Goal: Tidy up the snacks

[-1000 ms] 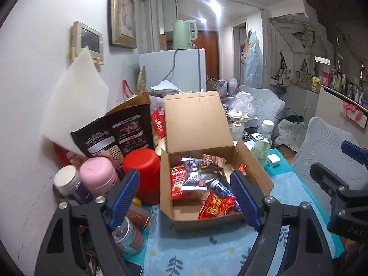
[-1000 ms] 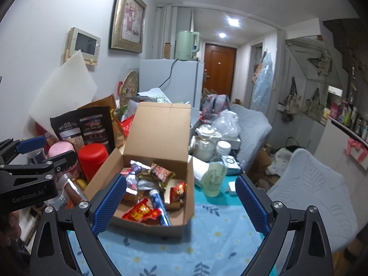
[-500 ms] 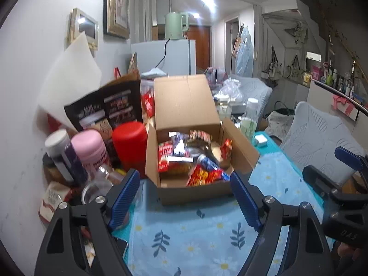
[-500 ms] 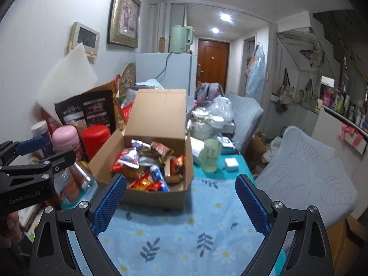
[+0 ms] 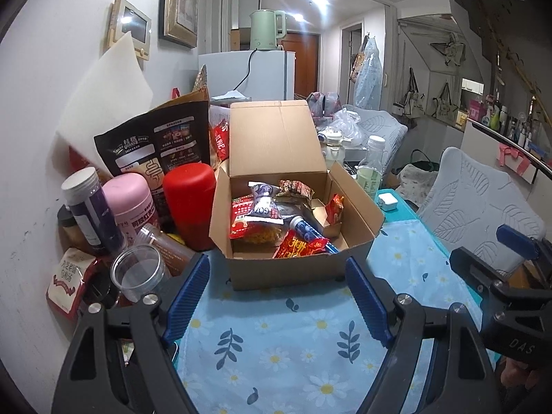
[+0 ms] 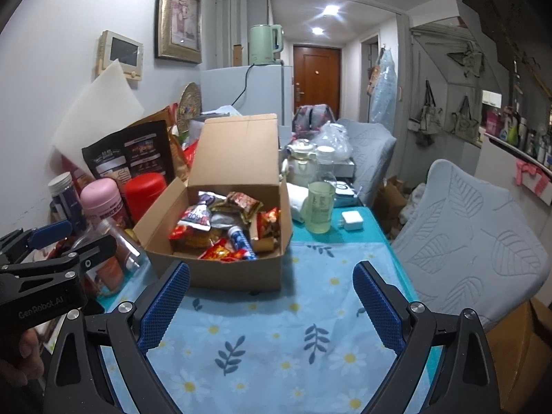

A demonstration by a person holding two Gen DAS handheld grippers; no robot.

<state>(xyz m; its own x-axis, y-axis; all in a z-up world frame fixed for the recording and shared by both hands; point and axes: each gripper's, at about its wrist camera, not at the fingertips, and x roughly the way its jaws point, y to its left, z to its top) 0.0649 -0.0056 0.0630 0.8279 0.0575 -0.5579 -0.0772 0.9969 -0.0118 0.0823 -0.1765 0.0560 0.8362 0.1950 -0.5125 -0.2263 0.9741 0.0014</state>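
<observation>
Where the flowered blue tablecloth (image 5: 276, 348) meets the clutter along the wall, a brown cardboard box (image 5: 293, 269) is seen standing with its lid flap raised upright at the back. It is filled with loose snack packets (image 5: 262, 214): a red wrapper (image 5: 300, 246) lies at the front, a blue-capped tube (image 5: 305, 229) is laid aslant beside it, and a small red packet (image 5: 335, 208) is propped against the right inner wall. The left gripper (image 5: 277, 289) is held with its blue-padded fingers spread wide, nothing between them, just short of the box's front wall. The right gripper (image 6: 270, 302) is likewise held wide apart and empty, slightly to the right of the box front. On the box's left side, a red canister (image 5: 189, 203), a pink tin (image 5: 131, 203), a purple jar (image 5: 91, 207) and a clear empty jar (image 5: 139, 272) are crowded close against it. To its right a bottle of pale liquid (image 6: 321, 203) and a white charger (image 6: 352, 220) are set near the table's far edge, with bare cloth lying in front.
</observation>
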